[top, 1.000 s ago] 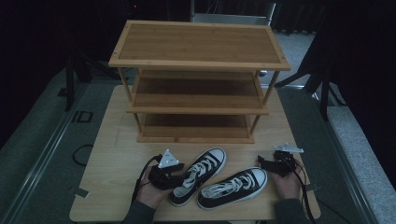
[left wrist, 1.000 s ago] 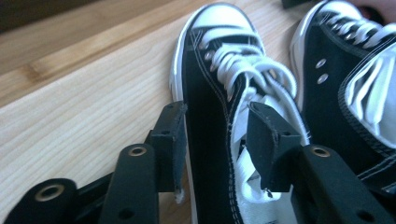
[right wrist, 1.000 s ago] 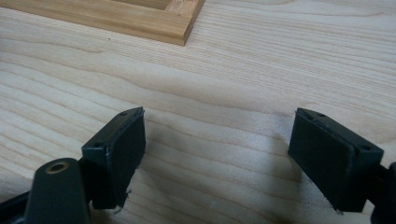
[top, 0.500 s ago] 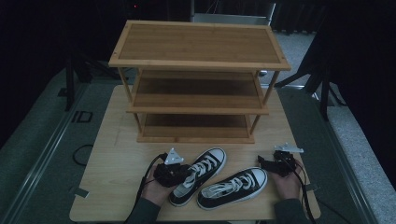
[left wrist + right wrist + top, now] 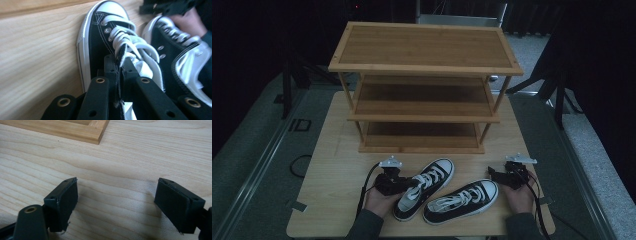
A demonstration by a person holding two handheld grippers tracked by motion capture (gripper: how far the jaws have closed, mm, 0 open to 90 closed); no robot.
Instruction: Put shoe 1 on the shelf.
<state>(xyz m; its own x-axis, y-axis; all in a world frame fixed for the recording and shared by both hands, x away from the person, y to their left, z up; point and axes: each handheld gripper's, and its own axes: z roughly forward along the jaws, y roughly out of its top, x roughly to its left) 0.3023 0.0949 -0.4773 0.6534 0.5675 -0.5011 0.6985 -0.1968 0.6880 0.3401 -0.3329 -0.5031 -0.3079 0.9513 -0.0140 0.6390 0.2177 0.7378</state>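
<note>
Two black canvas sneakers with white laces and soles lie near the table's front edge. My left gripper [image 5: 404,184] is shut on the upper side edge of the left sneaker [image 5: 428,184]. In the left gripper view the jaws [image 5: 120,65] pinch that thin black edge of the left sneaker [image 5: 100,37] beside the laces. The right sneaker [image 5: 462,200] lies next to it, also the right sneaker [image 5: 175,57] in the left gripper view. My right gripper [image 5: 494,174] hovers just right of that shoe's toe, open [image 5: 116,200] over bare wood, holding nothing.
A three-tier bamboo shoe rack [image 5: 424,85] stands at the back of the light wooden table [image 5: 332,165]; its bottom corner [image 5: 75,130] lies ahead of the right gripper. Cables trail off the front edge. Dark floor surrounds the table.
My left gripper has moved right onto the left sneaker and shut on its side edge. The right gripper has stayed in place, open.
</note>
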